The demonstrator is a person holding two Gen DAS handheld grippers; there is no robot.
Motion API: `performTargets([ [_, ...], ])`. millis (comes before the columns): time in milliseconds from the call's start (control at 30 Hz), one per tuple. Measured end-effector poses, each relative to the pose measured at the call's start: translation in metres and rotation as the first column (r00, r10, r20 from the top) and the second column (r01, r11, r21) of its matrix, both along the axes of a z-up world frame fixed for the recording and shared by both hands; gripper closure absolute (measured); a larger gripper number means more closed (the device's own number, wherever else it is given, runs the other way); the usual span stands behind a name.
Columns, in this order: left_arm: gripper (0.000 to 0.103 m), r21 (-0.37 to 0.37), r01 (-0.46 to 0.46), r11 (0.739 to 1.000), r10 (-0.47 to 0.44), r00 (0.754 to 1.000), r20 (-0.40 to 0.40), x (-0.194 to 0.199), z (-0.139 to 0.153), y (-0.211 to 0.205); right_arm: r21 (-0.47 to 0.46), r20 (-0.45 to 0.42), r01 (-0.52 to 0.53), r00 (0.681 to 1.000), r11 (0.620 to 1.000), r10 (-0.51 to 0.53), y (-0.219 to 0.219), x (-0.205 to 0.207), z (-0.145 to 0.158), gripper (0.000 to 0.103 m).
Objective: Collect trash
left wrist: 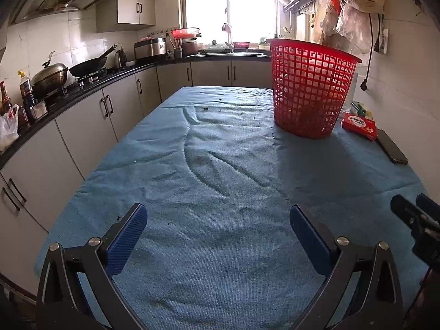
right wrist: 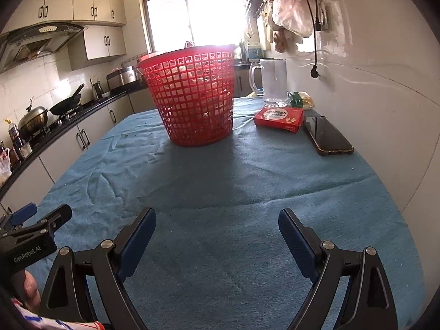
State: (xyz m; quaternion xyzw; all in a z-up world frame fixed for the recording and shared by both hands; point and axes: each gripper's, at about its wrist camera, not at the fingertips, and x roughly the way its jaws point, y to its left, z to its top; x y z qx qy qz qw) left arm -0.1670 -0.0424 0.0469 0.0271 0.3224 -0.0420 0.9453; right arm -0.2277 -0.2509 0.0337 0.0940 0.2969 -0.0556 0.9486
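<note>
Two grippers hover low over the near end of a blue tablecloth (left wrist: 220, 220), side by side. The left gripper (left wrist: 218, 214) and right gripper (right wrist: 217, 218) each stand with jaws spread wide and nothing between them. A red mesh basket (right wrist: 192, 96) stands upright on the far half of the cloth, ahead of both; it lies straight ahead and slightly left of the right gripper, and ahead and well to the right of the left one, so the right appears nearer. Pale crumpled pieces show through its mesh; what they are cannot be made out. Loose trash on the cloth amounts to small dark specks (left wrist: 205, 108) near the far left, closer to the left gripper. Beside the basket lie a red box (right wrist: 279, 117) and a phone (right wrist: 327, 136).
</note>
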Motion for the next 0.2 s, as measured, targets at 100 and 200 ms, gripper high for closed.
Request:
performTargets([
  [100,0.000,-0.005,0.003,1.000,-0.003,1.000,-0.004,0.0020,0.0021,0.0002,-0.005,-0.011,-0.011,1.000,1.000,0.011,0.0033,0.0021,-0.0017,0.010],
  [200,0.000,-0.001,0.005,1.000,-0.005,1.000,-0.013,0.0061,0.0035,0.0003,-0.008,-0.023,-0.020,1.000,1.000,0.020,0.0041,0.0048,-0.0037,0.010],
])
